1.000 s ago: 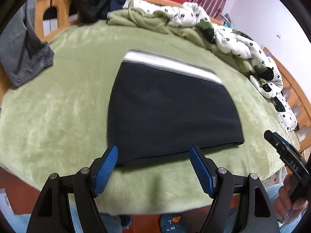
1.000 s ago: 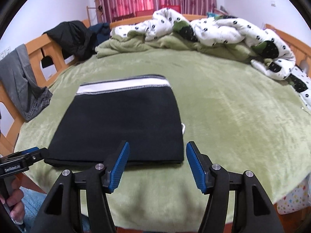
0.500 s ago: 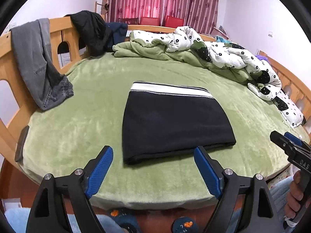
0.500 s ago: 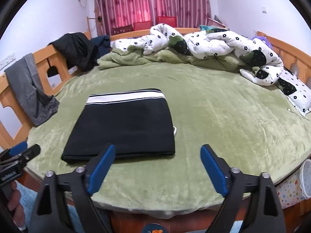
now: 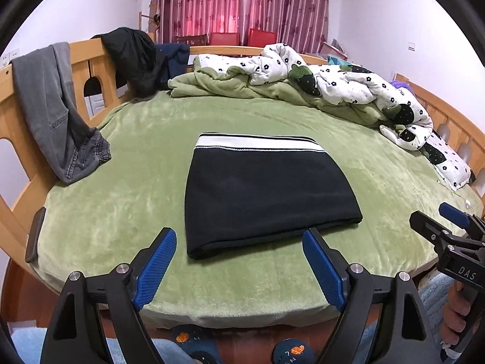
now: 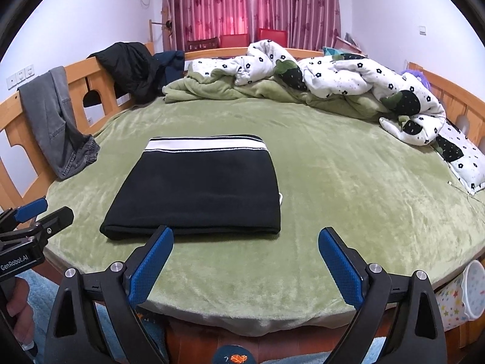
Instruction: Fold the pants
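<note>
Ahead of both tools, a wide bed (image 5: 100, 212) under a green plush cover, with a crumpled flowered quilt (image 5: 348, 88) far beyond the tips and grey jeans (image 5: 57, 115) hung on the wooden rail, far off to the left side.

Between bed edge and quilt, the black pants (image 5: 260, 194), folded into a compact rectangle, flat on the cover, white waistband stripe on the far side, thick folded edge on the near side. Just beyond the tips of the left gripper (image 5: 239, 261), slightly past its span; for the right gripper (image 6: 245, 257), ahead and mostly to its left.

Both tools released: blue pads standing wide apart, nothing between them, no cloth touched. Tips over the bare cover near the bed edge, clear of the near fold.

Step in hand, as a judgement: folding looks finished, or almost so; bundle neat, edges aligned, tools let go.

Next move, if any is needed: maybe one more fold, near edge lifted at both corners and carried to the waistband. Otherwise only a light press to flatten, or nothing. Care needed not to drag the top layer and open the stack.
</note>
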